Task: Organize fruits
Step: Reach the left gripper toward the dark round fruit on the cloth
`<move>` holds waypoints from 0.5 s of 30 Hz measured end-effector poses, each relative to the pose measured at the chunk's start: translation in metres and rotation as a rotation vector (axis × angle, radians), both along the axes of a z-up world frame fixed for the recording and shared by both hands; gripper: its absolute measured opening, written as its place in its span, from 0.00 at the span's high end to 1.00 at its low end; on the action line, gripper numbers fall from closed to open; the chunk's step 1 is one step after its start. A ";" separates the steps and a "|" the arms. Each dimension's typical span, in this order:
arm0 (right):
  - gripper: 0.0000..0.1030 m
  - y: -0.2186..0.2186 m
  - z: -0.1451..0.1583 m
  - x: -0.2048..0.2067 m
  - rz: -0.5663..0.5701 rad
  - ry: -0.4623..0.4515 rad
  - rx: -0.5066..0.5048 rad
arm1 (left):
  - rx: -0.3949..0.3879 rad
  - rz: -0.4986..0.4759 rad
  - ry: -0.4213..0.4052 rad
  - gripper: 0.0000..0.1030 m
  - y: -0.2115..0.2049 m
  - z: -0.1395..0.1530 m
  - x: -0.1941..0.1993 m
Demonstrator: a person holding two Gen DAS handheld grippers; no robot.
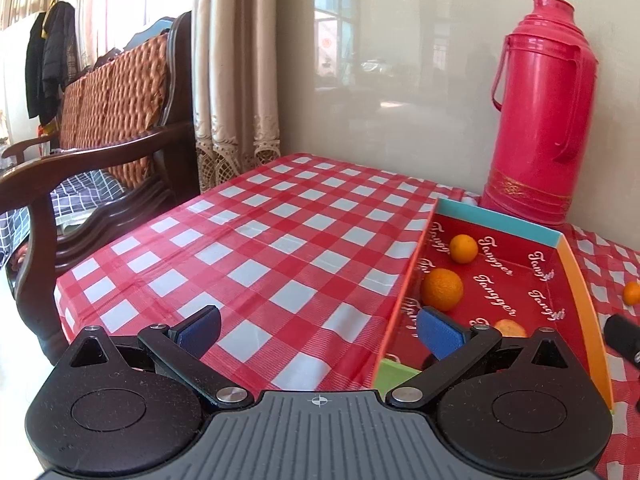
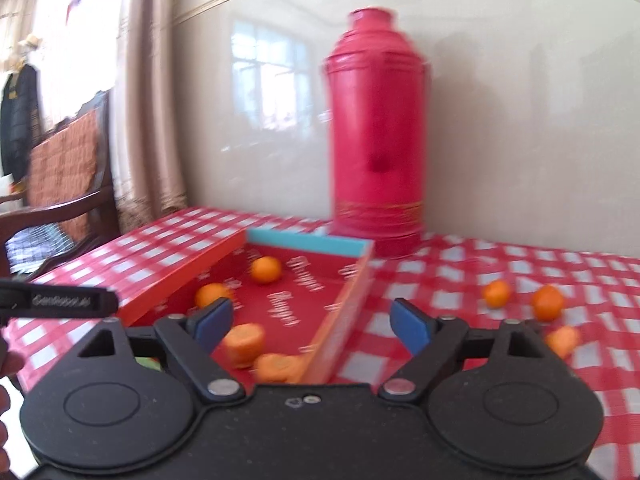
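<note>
A: Four oranges in the box [image 2: 344, 304] by the right cam, maybe a fifth bit at the near wall, too blurred to say. Two round ones sit toward the far end [image 2: 266, 269] [image 2: 212, 295], two flatter ones nearer the tongs [image 2: 244, 344] [image 2: 278, 366].

B: Left cam shows three: far one [image 1: 464, 248], a bigger one near the box's left wall [image 1: 442, 289], and a third [image 1: 510, 328] partly hidden behind the right finger. Any outside?

A: Yes, three on the tabletop [image 2: 500, 264], right of the box w/ a clear gap: two side by side [image 2: 497, 293] [image 2: 548, 302], one closer to the cam [image 2: 564, 340]. Left cam catches just one at its right edge [image 1: 632, 293].

B: Tongs?

A: Left tongs [image 1: 318, 332] spread wide, nothing between the pads; left pad over checked cloth, right pad over the box's near-left part. Right tongs [image 2: 312, 322] also spread, holding nothing, straddling the box's right wall: left pad over the box, right pad over cloth.

B: Other stuff?

A: Red thermos [image 1: 538, 112] upright behind the box's far end, near the wall. Wooden chair [image 1: 112, 128] off the tabletop's left side. Left tool's black body pokes into the right cam at far left.
</note>
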State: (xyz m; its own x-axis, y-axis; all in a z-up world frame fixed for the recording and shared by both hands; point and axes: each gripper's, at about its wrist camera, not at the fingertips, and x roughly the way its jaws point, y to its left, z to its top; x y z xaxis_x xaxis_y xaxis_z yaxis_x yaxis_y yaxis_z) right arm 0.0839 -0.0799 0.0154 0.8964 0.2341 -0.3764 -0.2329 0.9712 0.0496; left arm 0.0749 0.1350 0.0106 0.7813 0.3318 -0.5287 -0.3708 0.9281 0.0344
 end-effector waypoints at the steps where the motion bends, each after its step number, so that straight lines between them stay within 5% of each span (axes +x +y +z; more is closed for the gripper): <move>1: 0.14 -0.006 0.000 0.000 -0.025 -0.003 0.002 | 0.003 -0.011 -0.002 0.00 -0.004 0.000 0.000; 15: 0.06 -0.106 -0.003 -0.017 -0.581 -0.011 -0.068 | 0.049 -0.314 -0.017 0.00 -0.115 0.001 0.019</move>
